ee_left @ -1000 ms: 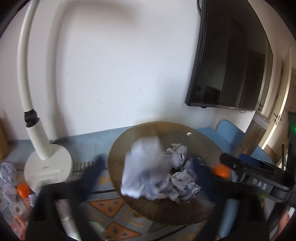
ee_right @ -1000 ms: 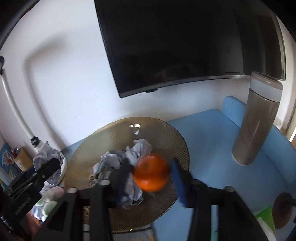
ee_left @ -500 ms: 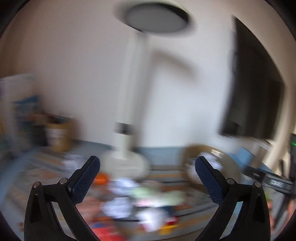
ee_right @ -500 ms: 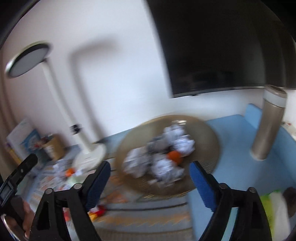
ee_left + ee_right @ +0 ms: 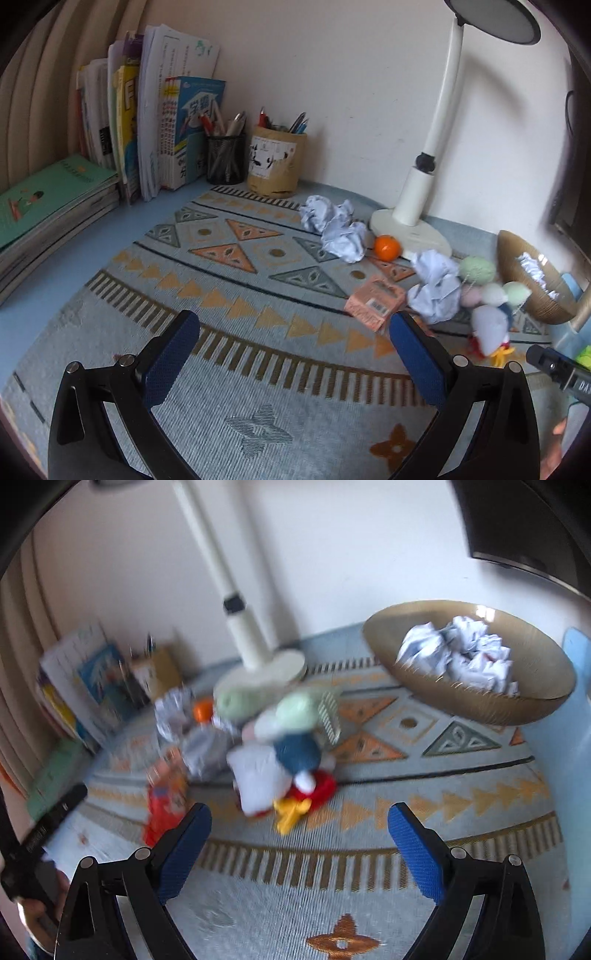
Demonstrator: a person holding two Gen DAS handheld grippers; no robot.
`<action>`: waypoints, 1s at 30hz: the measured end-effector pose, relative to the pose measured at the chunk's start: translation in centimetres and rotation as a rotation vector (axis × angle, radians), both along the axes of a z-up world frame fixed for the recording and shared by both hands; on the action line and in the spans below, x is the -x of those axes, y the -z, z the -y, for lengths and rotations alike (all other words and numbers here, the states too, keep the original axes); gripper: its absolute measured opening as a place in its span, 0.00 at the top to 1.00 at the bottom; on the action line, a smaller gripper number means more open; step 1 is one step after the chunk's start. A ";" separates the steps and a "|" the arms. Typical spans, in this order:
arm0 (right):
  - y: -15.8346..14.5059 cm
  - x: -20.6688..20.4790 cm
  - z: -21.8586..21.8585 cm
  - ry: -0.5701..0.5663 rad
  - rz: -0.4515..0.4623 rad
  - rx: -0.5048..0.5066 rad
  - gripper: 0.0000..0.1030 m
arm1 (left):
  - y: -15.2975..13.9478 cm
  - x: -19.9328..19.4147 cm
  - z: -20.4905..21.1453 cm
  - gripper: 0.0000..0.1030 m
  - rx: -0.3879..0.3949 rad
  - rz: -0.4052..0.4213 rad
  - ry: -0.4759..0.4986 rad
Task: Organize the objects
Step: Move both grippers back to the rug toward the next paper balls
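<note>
My left gripper (image 5: 295, 354) is open and empty above the patterned mat (image 5: 229, 295). Ahead lie crumpled paper balls (image 5: 334, 227), another paper ball (image 5: 436, 288), an orange (image 5: 387, 247), a pink packet (image 5: 375, 301) and a plush duck toy (image 5: 487, 325). My right gripper (image 5: 299, 843) is open and empty, facing the plush toy (image 5: 284, 764). The brown bowl (image 5: 472, 698) at the right holds several crumpled papers (image 5: 461, 653); it also shows in the left wrist view (image 5: 532, 288).
A white desk lamp (image 5: 417, 206) stands by the wall. Two pen holders (image 5: 275, 162) and upright books (image 5: 162, 122) line the back left. A stack of books (image 5: 44, 206) lies at the left. A dark screen (image 5: 524, 528) hangs on the wall.
Both grippers let go of the paper and the orange at the bowl, pulled back and swung left; they now hover open over the mat.
</note>
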State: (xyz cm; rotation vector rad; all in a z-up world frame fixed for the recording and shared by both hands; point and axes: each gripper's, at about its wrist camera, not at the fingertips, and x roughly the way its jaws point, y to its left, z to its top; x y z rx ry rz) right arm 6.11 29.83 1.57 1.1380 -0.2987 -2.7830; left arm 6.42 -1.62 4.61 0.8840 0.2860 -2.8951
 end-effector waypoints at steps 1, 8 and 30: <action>0.4 0.1 0.5 -0.006 -0.002 -0.033 0.07 | 0.2 0.3 -0.2 0.01 0.006 0.016 0.004; 1.9 1.0 2.5 -0.019 0.037 -0.167 0.07 | 0.7 1.1 -0.6 0.01 -0.001 0.060 0.062; -0.3 7.9 10.8 -0.199 0.140 -0.025 0.27 | -1.0 13.7 2.6 0.01 -0.153 0.221 0.209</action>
